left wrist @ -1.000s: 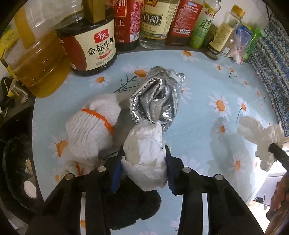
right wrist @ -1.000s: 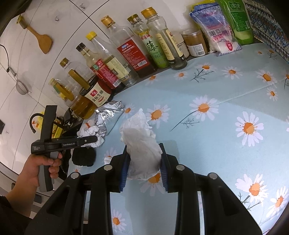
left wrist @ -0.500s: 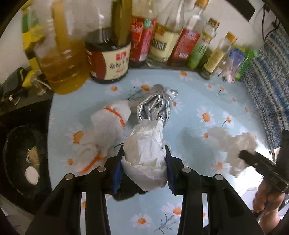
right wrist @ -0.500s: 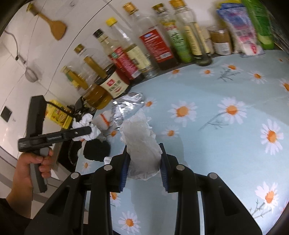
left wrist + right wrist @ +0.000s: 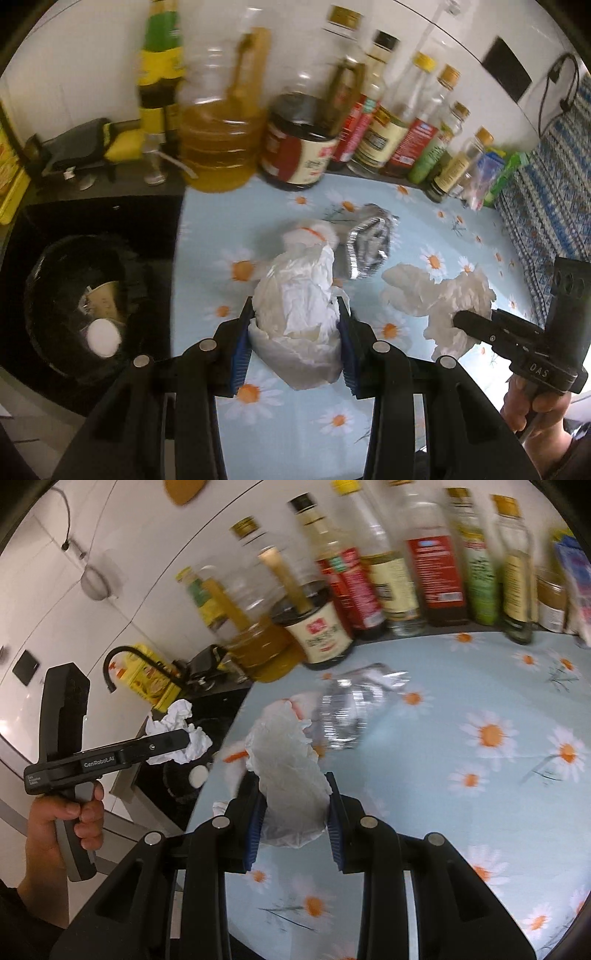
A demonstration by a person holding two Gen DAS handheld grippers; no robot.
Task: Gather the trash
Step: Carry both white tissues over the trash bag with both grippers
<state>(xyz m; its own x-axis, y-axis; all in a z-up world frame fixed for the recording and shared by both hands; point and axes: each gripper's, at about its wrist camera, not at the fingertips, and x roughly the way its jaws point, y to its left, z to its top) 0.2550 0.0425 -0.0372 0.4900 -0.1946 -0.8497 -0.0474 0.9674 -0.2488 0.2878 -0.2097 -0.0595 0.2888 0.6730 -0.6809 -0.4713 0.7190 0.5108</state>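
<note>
My left gripper (image 5: 295, 332) is shut on a crumpled white tissue wad (image 5: 295, 306), held above the daisy tablecloth (image 5: 406, 369). My right gripper (image 5: 293, 805) is shut on a second white tissue wad (image 5: 288, 768). In the left wrist view the right gripper (image 5: 465, 319) shows at the right with its tissue (image 5: 436, 295). In the right wrist view the left gripper (image 5: 181, 740) hangs at the left with its tissue (image 5: 184, 727) over the dark counter. A crushed foil wrapper (image 5: 369, 243) and a white glove with an orange band (image 5: 310, 230) lie on the cloth beyond. A black bin (image 5: 48, 295) stands left of the table.
Oil and sauce bottles (image 5: 306, 147) line the back edge of the table, with a large oil jug (image 5: 221, 147) at the left. The bin holds a paper cup (image 5: 105, 299) and a round white item (image 5: 103, 332). A patterned blue cloth (image 5: 546, 206) hangs at the right.
Both grippers have risen and swung left towards the table's edge, each keeping its tissue. The black bin has come fully into the left wrist view; the foil and glove now lie farther off.
</note>
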